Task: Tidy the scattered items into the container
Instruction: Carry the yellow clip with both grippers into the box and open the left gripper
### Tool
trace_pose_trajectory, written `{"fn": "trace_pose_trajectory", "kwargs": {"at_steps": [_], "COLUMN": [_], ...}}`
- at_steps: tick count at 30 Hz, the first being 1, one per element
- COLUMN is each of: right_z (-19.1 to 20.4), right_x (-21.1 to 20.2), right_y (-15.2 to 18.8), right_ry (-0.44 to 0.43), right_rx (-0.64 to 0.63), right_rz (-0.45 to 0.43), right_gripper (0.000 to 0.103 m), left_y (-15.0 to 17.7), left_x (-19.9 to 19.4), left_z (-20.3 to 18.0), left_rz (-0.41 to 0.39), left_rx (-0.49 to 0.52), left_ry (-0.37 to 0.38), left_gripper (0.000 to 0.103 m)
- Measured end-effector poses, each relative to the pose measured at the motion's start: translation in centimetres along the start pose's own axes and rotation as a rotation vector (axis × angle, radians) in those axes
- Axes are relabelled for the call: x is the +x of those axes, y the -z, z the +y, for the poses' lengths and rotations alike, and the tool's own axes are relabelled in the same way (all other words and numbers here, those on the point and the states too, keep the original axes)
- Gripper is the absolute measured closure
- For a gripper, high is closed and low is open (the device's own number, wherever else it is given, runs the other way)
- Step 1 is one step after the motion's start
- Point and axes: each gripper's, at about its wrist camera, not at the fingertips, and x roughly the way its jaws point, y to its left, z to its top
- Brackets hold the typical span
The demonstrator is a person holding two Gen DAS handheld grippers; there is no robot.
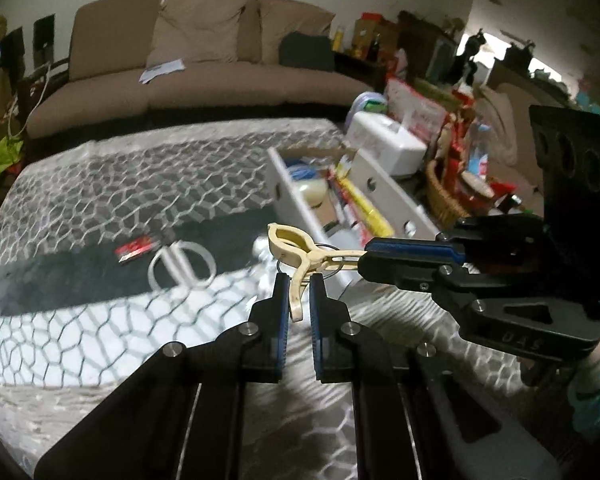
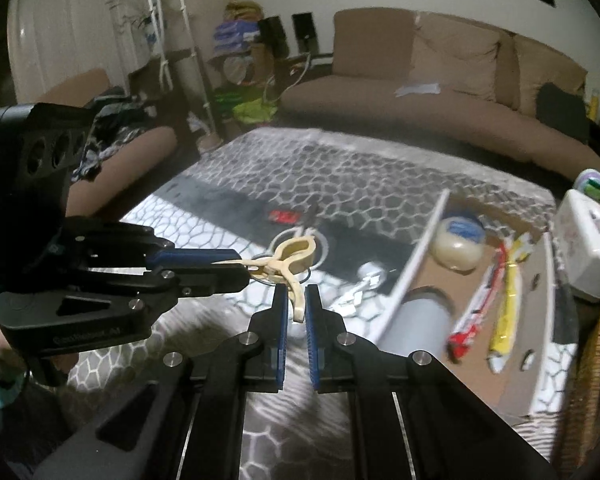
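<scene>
A cream plastic clip [image 1: 292, 246] with a metal ring hangs in the air above the patterned table, held by both grippers. My left gripper [image 1: 299, 280] is shut on one of its handles, which sticks down between the blue pads. My right gripper [image 1: 365, 258] comes in from the right and is shut on the other handle. In the right wrist view the clip [image 2: 296, 250] sits between the right gripper [image 2: 297, 292] and the left gripper [image 2: 242, 266]. The open box [image 1: 275, 184], white-walled [image 2: 420, 248], lies to the right with a jar [image 2: 458, 246] and tubes [image 2: 508, 300] inside.
On the table under the clip lie a red packet [image 1: 134, 250], a white ring-shaped item [image 1: 182, 266] and a small silver item [image 2: 368, 276]. A wicker basket [image 1: 444, 200] and a white case [image 1: 384, 140] stand right of the box. A brown sofa [image 1: 204, 80] is behind.
</scene>
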Motion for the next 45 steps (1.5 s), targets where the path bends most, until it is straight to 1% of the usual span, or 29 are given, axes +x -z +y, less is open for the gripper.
{"fn": "trace_pose_trajectory", "kwargs": {"at_steps": [5,8,11,14,17,20,23,26,28,31,34,37,39,41,42,43,45], "right_z": [-3.2,-5.5,-7.9,-10.1,-11.7,-13.5,-14.4,-15.0,-14.8,-14.5,-14.2,-14.5,-14.7,-14.8,-14.9,-14.9,-15.0], "right_x": [-2.8,-3.8,-4.1,-3.8,-3.0,-1.6,-0.5,0.2,0.6,1.1,1.7,2.0,2.0,2.1,2.3,2.3,2.4], "right_y": [0.1,0.5,0.6,1.1,2.2,3.3,3.6,4.0,4.2,4.7,5.3,5.5,5.7,5.8,5.9,6.0,6.0], "right_ry": [0.068,0.102,0.118,0.127,0.143,0.131,0.139,0.139,0.147,0.154,0.175,0.187,0.178,0.171,0.169,0.157,0.143], "right_rx": [0.016,0.041,0.055,0.082,0.106,0.138,0.119,0.124,0.101,0.074,0.051,0.055,0.068,0.074,0.077,0.087,0.101], "right_rz": [-0.037,-0.038,-0.028,-0.004,0.028,0.069,0.111,0.155,0.181,0.210,0.241,0.263,0.274,0.284,0.293,0.296,0.305], "right_gripper": [0.096,0.096,0.096,0.096,0.095,0.096,0.096,0.096,0.096,0.096,0.095,0.095,0.094,0.094,0.094,0.094,0.094], "left_y": [-2.3,-3.4,-4.0,-4.2,-4.4,-4.0,-3.3,-2.6,-2.4,-2.0,-1.6,-1.4,-1.4,-1.5,-1.5,-1.5,-1.6], "left_x": [1.7,3.7,6.3,9.1,11.6,13.9,15.4,16.3,16.8,17.3,17.5,17.7,17.7,17.8,17.8,17.8,17.8], "left_z": [-2.8,-4.5,-5.9,-6.9,-7.7,-8.2,-8.6,-9.5,-9.8,-9.8,-10.2,-10.8,-11.0,-11.0,-10.9,-11.0,-10.9], "left_rz": [-0.024,-0.026,0.002,0.048,0.084,0.128,0.166,0.198,0.215,0.232,0.247,0.252,0.254,0.254,0.254,0.254,0.249], "left_rx": [0.009,0.012,0.018,0.026,0.052,0.061,0.074,0.121,0.140,0.139,0.161,0.180,0.182,0.176,0.172,0.173,0.174], "left_ry": [0.056,0.096,0.120,0.140,0.136,0.135,0.137,0.119,0.104,0.093,0.074,0.062,0.058,0.052,0.048,0.042,0.029], "left_gripper": [0.094,0.094,0.094,0.094,0.094,0.094,0.094,0.093,0.093,0.093,0.093,0.093,0.093,0.091,0.089,0.083,0.078]}}
